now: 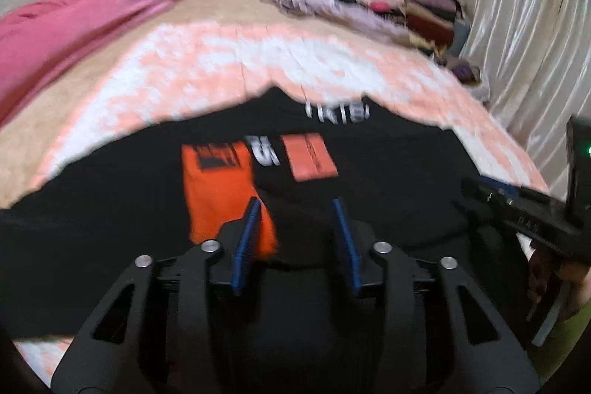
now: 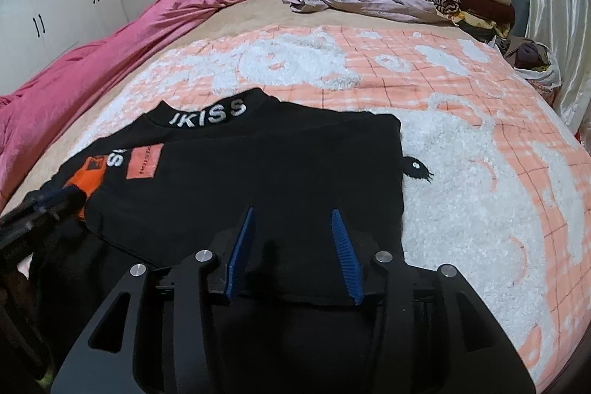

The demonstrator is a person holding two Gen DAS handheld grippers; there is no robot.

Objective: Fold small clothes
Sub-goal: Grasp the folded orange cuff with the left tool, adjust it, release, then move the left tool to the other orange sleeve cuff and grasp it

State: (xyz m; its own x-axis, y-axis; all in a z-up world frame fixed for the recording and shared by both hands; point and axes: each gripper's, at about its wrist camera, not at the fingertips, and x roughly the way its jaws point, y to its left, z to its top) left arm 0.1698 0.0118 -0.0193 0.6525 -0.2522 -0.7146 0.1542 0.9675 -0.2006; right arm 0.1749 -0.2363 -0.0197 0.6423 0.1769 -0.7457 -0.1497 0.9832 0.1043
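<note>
On the blanket (image 2: 461, 143), both grippers (left (image 1: 295, 205), right (image 2: 293, 215)) stand apart over the black shirt (image 2: 258, 172).

My left gripper (image 1: 295, 205): matte black body, two linkage arms per side with slotted cut-outs, four round silver pivot pins. Fingers (image 1: 245, 242) carry ribbed blue pads. Right gripper (image 2: 293, 216) is the same build, same blue ribbed pads (image 2: 345, 253), silver pins. Green LED on the right unit's housing. I'm wearing a lime-green sleeve (image 1: 565, 338).
</note>
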